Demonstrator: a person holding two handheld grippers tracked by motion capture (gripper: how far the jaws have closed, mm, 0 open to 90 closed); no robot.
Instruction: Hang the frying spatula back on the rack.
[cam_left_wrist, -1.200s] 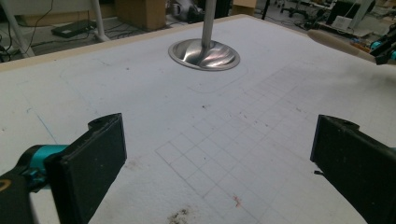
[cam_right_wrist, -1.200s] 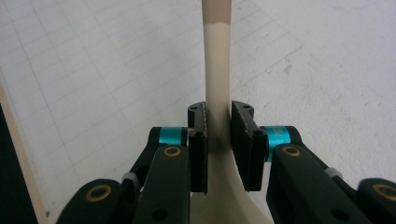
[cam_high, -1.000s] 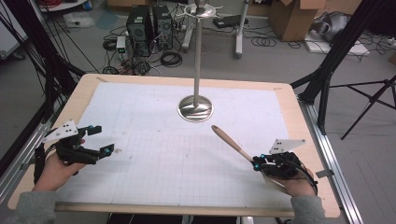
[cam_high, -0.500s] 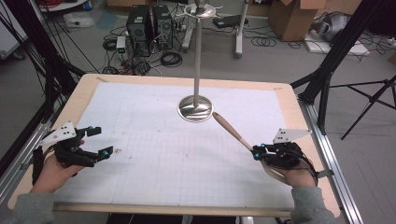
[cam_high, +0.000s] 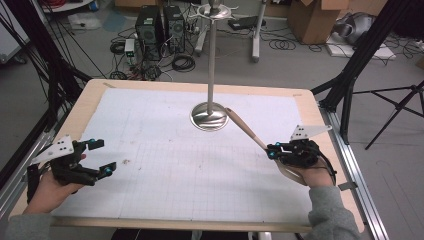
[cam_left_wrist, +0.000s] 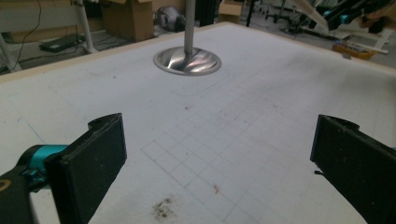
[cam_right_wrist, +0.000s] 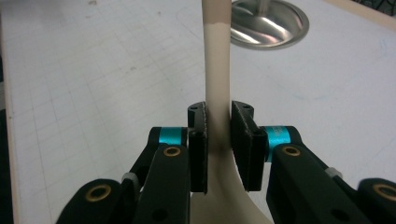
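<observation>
Right gripper view: your right gripper (cam_right_wrist: 218, 135) is clamped on the spatula (cam_right_wrist: 217, 70), pads tight on both sides of the cream part just above where it flares into the blade. Its wooden handle runs away from the jaws toward the stand base (cam_right_wrist: 273, 21). In the high view the spatula (cam_high: 243, 128) slants up from the right gripper (cam_high: 272, 151), and its handle tip sits over the right rim of the stand base (cam_high: 209, 117), just right of the pole (cam_high: 211, 60). Can't tell if the tip touches the base. Your left gripper (cam_high: 101, 157) sits well to the left of the base, near the table (cam_high: 85, 100) edge, jaws wide apart, nothing between them. Left gripper view shows bare grid mat (cam_left_wrist: 224, 121) between the jaws, base straight ahead.
</observation>
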